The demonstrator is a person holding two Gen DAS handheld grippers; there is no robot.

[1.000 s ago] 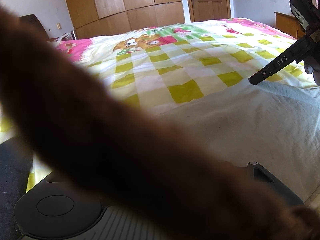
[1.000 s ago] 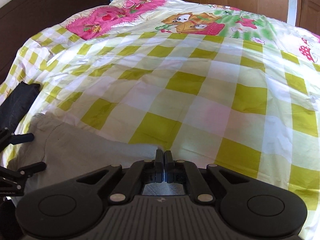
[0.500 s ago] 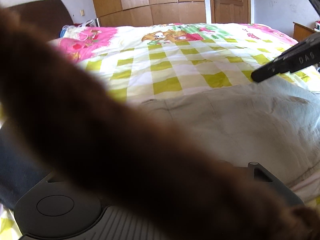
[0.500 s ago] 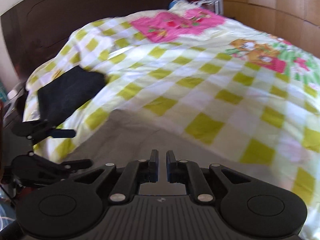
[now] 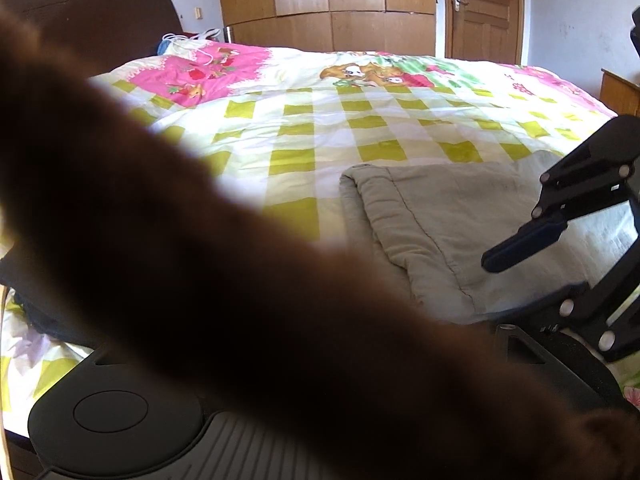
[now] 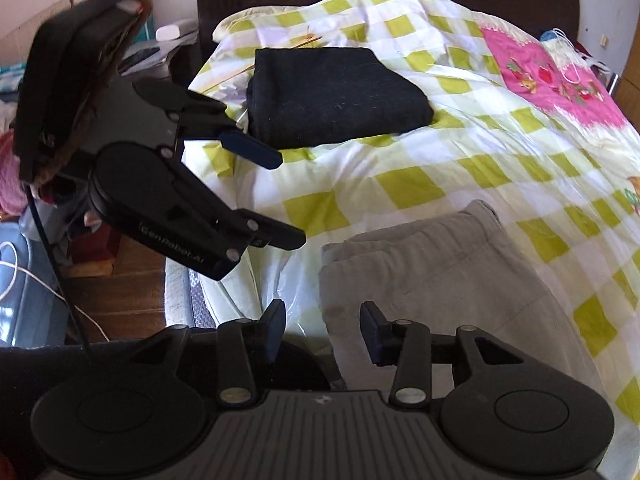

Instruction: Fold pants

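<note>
A wide bed [image 5: 360, 136] is filling both views, lying under a quilt [image 6: 460, 168] checked in yellow-green and white with pink cartoon panels toward the dark headboard [image 5: 92, 20]. Behind the bed, wooden wardrobes [image 5: 332, 4] and a door [image 5: 484, 12] are standing against the far wall.

The grey pants [image 6: 420, 280] are lying folded into a thick flat bundle on the quilt near the bed's edge, with a stitched seam and rolled hem showing in the left wrist view [image 5: 424, 228]. Farther up the bed, well apart from them, a dark folded garment [image 6: 336, 96] is resting near the headboard end.

A large blurred brown shape [image 5: 200, 280], very close to the lens, is covering much of the left wrist view, so that camera is not showing its own fingers.

The right gripper [image 6: 324, 332] is hovering at the near edge of the pants with its two fingers spread wide and nothing between them; the same tool is showing at the right of the left wrist view [image 5: 532, 268], its upper finger [image 5: 520, 244] above the grey cloth. The left gripper [image 6: 290, 198] is hanging off the bed's side, apart from the pants and beside the dark garment, its fingers parted and empty, with a fingertip [image 6: 128, 6] of the person pressing on top of its housing
</note>
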